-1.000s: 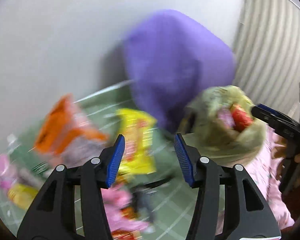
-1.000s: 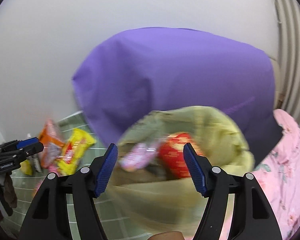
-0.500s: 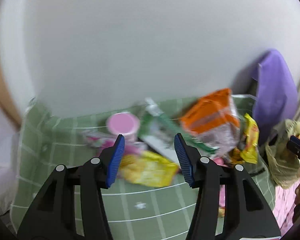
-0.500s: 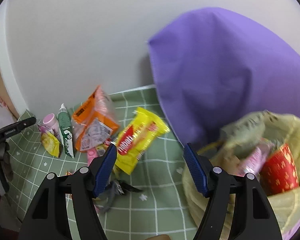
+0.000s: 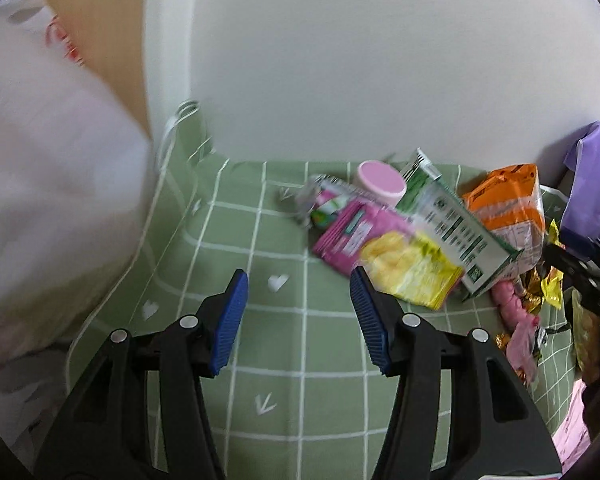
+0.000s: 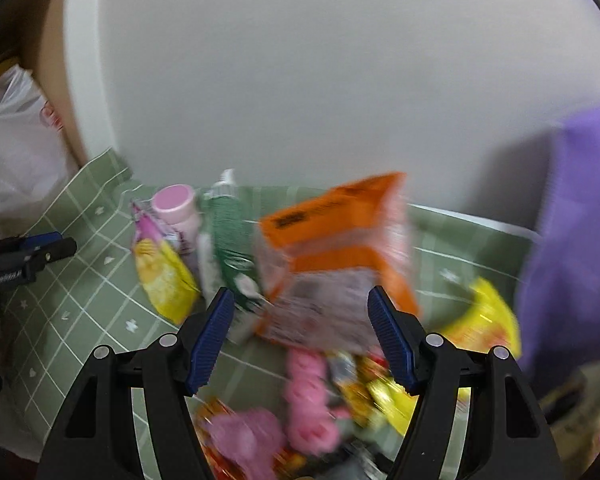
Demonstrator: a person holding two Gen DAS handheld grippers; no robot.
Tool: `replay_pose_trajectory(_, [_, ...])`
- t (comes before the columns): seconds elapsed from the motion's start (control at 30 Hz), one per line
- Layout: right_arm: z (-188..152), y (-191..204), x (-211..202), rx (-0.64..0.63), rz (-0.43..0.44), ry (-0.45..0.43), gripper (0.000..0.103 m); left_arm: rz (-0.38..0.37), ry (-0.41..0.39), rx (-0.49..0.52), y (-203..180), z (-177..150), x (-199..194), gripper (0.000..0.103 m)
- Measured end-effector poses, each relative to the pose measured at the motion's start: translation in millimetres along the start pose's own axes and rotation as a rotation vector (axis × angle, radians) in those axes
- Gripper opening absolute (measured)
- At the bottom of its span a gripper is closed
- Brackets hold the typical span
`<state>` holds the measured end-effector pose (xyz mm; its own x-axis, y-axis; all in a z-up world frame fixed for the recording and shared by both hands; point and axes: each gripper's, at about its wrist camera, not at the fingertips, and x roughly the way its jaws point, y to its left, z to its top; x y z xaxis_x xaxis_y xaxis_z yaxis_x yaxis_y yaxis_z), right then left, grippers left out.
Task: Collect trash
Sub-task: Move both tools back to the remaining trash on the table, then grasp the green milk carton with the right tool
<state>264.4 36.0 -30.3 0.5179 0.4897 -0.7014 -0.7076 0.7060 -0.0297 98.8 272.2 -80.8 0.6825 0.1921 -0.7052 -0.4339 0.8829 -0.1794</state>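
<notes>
Left tool [image 5: 296, 320]: jaws spread, nothing between the pads, above the bare green checked cloth [image 5: 260, 360] on the worktop. The trash lies ahead and to its right: a yellow packet [image 5: 412, 272] just beyond the right pad, a pink sachet [image 5: 348, 232] behind that, a green-and-white carton [image 5: 460, 232], a pink-lidded jar [image 5: 380, 184] and an orange bag [image 5: 508, 204] farther right. A white plastic bag [image 5: 48, 184] stands to the left.

Right tool [image 6: 300, 336]: jaws spread wide, gripping nothing. The orange bag [image 6: 336, 256] lies directly ahead between the pads' lines, apart from both. Pink wrappers [image 6: 308, 404] lie below it, blurred. A purple fabric object [image 6: 580, 232] stands at far right.
</notes>
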Motion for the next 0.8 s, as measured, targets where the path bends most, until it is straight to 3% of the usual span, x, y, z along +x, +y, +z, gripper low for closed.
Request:
replay_pose_trajectory(0.17, [22, 28, 31, -0.065, 0.079, 0.02, 0.066, 0.008, 0.011, -0.002, 8, -8, -10, 0.051])
replay_pose_trajectory(0.33, [34, 52, 69, -0.137, 0.086, 0.083, 0.064, -0.015, 0.011, -0.001, 11, -10, -16, 0.051])
replay_pose_trajectory(0.47, [28, 60, 100, -0.17, 0.05, 0.182, 0.05, -0.047, 0.015, -0.004, 8, -10, -16, 0.051])
replay_pose_trajectory(0.6, [27, 50, 85, -0.117, 0.11, 0.169, 0.03, -0.083, 0.025, 0.004, 4, -10, -11, 0.051])
replay_pose_trajectory(0.8, [21, 29, 32, -0.066, 0.112, 0.094, 0.03, -0.164, 0.01, -0.004, -8, 9, 7, 0.053])
